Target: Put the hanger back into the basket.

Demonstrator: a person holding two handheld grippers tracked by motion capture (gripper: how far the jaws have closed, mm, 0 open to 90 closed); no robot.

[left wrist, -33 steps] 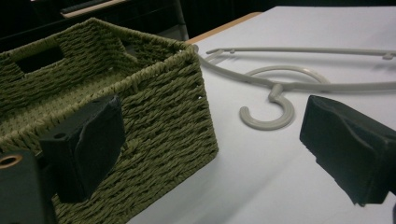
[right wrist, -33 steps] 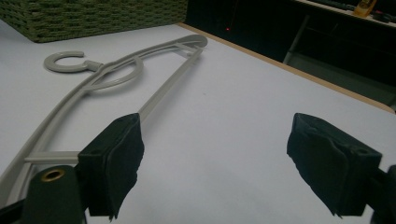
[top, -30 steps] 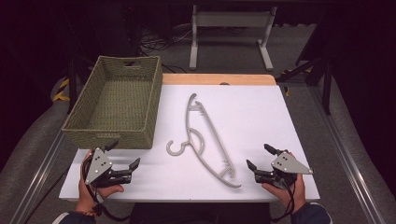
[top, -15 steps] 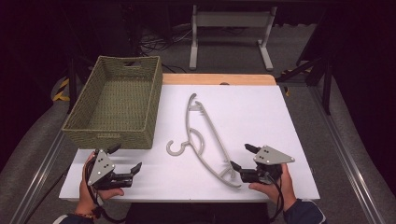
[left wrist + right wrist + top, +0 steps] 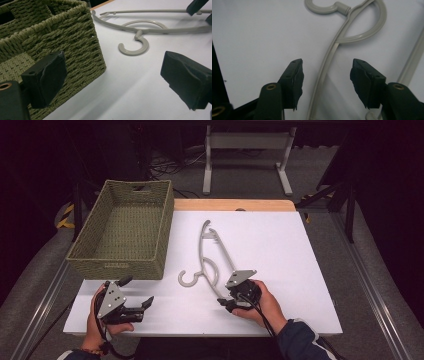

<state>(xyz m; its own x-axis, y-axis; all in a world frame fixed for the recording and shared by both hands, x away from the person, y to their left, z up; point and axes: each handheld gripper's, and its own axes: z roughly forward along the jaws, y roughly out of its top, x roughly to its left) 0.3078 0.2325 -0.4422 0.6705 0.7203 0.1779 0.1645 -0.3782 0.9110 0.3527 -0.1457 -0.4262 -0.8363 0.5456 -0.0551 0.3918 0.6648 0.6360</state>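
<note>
The grey hanger [image 5: 212, 260] lies flat on the white table [image 5: 280, 250], just beside the green wicker basket [image 5: 125, 232], its hook curling toward the basket's near corner. The right gripper [image 5: 225, 302] sits over the hanger's near arm, well away from the basket. Its jaws have just been closing, and they stand about half apart. In the right gripper view the arm of the hanger [image 5: 329, 57] runs up between the two black pads [image 5: 298, 80], with a gap showing on each side, so nothing is pinched yet. The person's right hand [image 5: 262, 305] wraps the gripper from behind, dark sleeve at the table's edge.

Over by the basket's near wall, the left gripper [image 5: 145, 304] rests low above the table, jaws spread wide and empty. In the left gripper view the basket [image 5: 50, 47] looms just beside one pad, and the hanger's hook [image 5: 135, 46] lies farther off on the table beyond the basket's corner.
</note>
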